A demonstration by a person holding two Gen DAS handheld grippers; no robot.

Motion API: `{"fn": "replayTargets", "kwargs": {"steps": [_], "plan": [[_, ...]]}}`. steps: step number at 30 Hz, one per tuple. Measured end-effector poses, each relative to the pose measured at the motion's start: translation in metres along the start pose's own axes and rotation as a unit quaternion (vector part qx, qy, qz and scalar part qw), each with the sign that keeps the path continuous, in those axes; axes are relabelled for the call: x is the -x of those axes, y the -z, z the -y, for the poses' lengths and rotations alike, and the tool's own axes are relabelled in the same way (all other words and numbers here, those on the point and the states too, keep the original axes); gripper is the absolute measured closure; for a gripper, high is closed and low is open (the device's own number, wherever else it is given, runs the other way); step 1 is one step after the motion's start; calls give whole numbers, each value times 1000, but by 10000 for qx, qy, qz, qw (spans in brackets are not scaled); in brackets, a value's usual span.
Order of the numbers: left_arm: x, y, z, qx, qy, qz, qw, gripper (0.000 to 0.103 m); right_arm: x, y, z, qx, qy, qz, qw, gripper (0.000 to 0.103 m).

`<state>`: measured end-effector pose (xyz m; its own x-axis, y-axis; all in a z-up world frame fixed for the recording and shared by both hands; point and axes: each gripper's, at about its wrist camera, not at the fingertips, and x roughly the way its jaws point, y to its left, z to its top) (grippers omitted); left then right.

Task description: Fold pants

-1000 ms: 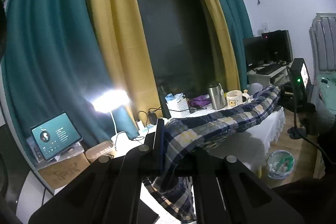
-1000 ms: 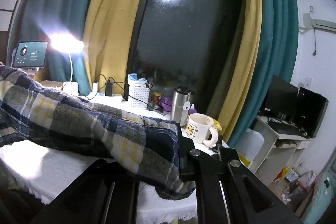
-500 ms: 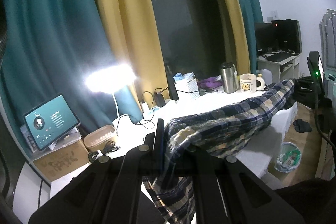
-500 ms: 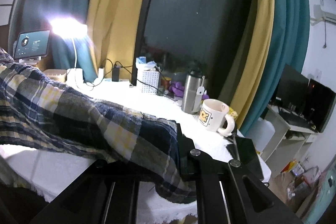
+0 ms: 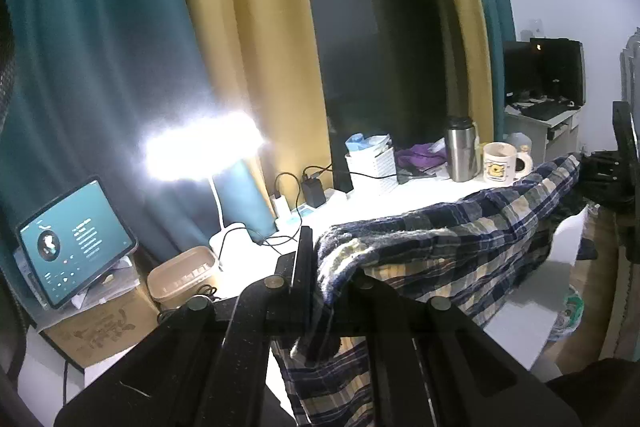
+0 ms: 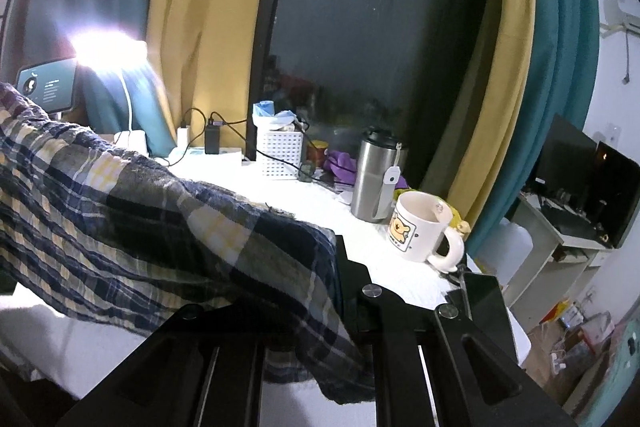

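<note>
Blue, white and yellow plaid pants (image 5: 460, 239) hang stretched in the air above the white table (image 5: 404, 195), held at both ends. My left gripper (image 5: 320, 263) is shut on one end, and loose cloth droops below its fingers. My right gripper (image 6: 332, 267) is shut on the other end of the pants (image 6: 140, 223), whose edge folds down over its fingers. In the left wrist view the right gripper (image 5: 600, 171) shows as a dark shape at the far end of the cloth.
Along the back of the table (image 6: 320, 207) stand a lit lamp (image 5: 200, 147), a white basket (image 6: 280, 155), chargers and cables (image 5: 312, 187), a steel tumbler (image 6: 376, 175) and a cartoon mug (image 6: 420, 227). A tablet (image 5: 72, 243) and a beige box (image 5: 184, 275) sit left. A phone (image 6: 480, 295) lies by the mug.
Both grippers have carried the stretched pants forward and slightly down over the table. The mug, tumbler and lamp now look closer. Both grips are unchanged.
</note>
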<state>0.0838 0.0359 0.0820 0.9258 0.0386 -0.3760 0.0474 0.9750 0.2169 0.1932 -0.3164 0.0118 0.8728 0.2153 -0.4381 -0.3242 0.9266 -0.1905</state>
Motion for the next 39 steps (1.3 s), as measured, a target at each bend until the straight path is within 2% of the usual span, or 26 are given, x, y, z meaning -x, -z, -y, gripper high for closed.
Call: {"fn": "replayTargets", "kwargs": {"steps": [5, 14, 25, 30, 39], "plan": [[-31, -2, -11, 20, 89, -188, 9998, 99, -30, -8, 2, -64, -23, -171, 9998, 92], [-101, 10, -29, 120, 284, -865, 9958, 99, -89, -8, 2, -105, -143, -683, 9975, 92], [-184, 42, -42, 68, 426, -1797, 9828, 99, -164, 5, -7, -170, -322, -1388, 9897, 92], [-221, 56, -44, -4, 468, -2117, 9762, 99, -190, 7, -10, -160, -377, -1634, 9857, 92], [-275, 78, -53, 271, 521, -2566, 9647, 97, -231, 8, -11, -236, -365, -1956, 9797, 92]]}}
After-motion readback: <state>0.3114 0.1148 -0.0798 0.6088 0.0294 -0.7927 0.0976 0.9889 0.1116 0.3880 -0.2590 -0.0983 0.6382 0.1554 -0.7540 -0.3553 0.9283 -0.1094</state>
